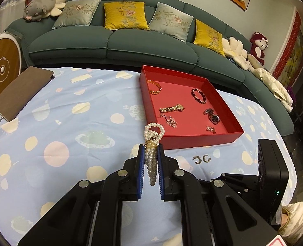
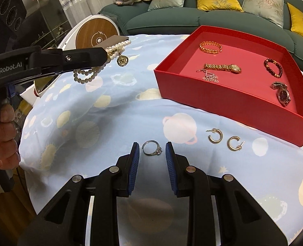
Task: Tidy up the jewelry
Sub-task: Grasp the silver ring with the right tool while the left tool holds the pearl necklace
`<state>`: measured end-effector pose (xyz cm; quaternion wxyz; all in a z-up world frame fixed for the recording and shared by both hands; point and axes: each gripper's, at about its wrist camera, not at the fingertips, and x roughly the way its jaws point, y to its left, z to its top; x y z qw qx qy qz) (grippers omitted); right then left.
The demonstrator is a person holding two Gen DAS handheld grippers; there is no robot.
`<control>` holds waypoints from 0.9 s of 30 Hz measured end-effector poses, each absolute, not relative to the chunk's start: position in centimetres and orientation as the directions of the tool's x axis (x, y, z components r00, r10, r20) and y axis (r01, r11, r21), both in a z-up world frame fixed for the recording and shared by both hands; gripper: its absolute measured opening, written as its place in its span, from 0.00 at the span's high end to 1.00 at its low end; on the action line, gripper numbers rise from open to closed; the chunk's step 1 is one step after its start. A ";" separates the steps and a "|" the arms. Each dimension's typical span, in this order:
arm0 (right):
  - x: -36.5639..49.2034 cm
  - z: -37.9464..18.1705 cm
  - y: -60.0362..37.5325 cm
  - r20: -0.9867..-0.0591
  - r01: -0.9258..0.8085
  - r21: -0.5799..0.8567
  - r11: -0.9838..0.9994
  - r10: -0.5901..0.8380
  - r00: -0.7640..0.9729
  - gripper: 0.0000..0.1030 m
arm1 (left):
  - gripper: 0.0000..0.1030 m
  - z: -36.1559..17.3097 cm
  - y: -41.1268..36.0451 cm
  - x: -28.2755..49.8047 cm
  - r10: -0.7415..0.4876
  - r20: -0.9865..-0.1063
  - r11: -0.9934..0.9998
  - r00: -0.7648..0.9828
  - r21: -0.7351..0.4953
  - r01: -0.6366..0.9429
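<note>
Blue planet-print tablecloth (image 2: 118, 110): left gripper (image 1: 150, 149) clamps white pearl necklace (image 1: 152, 143); right gripper (image 2: 152, 150) open around silver ring (image 2: 152, 148); red cardboard tray (image 2: 223, 98) near.

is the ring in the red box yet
No, out. The ring lies on the cloth between the open right gripper fingers, outside the box.

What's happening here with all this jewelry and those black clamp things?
A person is sorting jewelry into a red tray using two handheld grippers. The left gripper is clamped on a pearl necklace, lifted above the cloth-covered table. The right gripper is open, its fingers either side of a ring on the cloth. Two hoop earrings lie beside it; bracelets and watches are already in the tray.
</note>
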<state>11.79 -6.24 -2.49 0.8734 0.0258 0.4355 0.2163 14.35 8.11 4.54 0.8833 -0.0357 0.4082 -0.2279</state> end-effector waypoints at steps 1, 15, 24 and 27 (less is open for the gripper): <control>11.8 -2.7 -6.0 -0.753 -0.357 0.229 0.906 0.397 0.525 0.74 | 0.91 4.6 8.3 14.3 -0.433 -0.704 0.893 0.563 -0.250 0.374; 12.0 -3.1 -5.4 -0.764 -0.356 0.153 0.922 0.339 0.549 0.90 | 0.91 4.7 8.4 14.3 -0.437 -0.700 0.892 0.565 -0.254 0.375; 12.0 -2.4 -6.2 -0.755 -0.342 0.156 0.927 0.335 0.564 0.93 | 0.91 5.7 6.8 14.9 -0.455 -0.684 0.883 0.571 -0.261 0.391; 12.1 -1.4 -6.9 -0.737 -0.328 0.165 0.930 0.337 0.586 0.93 | 0.91 6.1 6.1 15.2 -0.466 -0.675 0.877 0.572 -0.266 0.400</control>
